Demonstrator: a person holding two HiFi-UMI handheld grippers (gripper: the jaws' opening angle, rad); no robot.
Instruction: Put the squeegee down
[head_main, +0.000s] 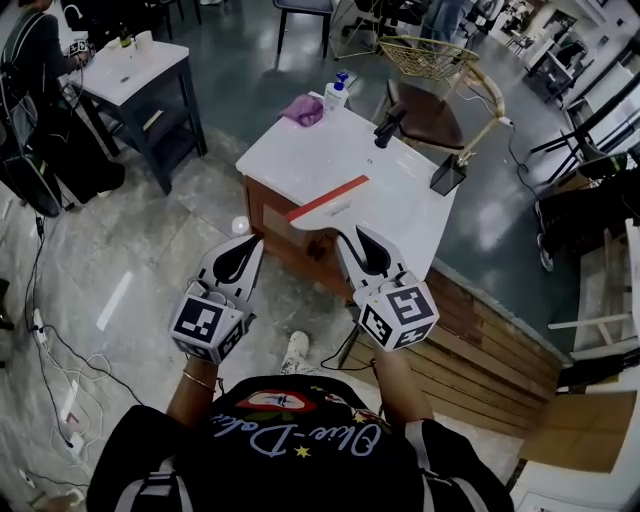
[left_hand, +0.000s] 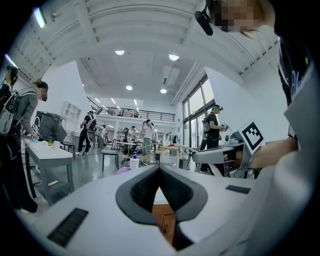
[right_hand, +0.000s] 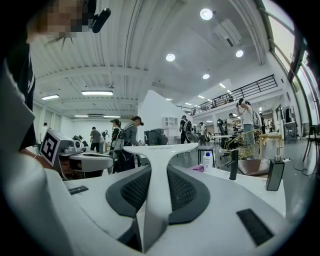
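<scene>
White table with a bare middle bears one bottle and one purple cloth at its far edge, one black holder at its right edge, while over its near edge the right gripper pinches the handle of the one squeegee, the left gripper just short of that edge with jaws pressed together, empty.

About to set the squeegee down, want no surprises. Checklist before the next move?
1. Right gripper shut on squeegee: ok.
2. Left gripper jaws together, empty: ok.
3. Squeegee over table, near edge: ok.
4. Bare table ahead of it: ok.
5. Cloth and bottle at far edge, out of the way: ok.
6. Height above table: cannot tell.
</scene>
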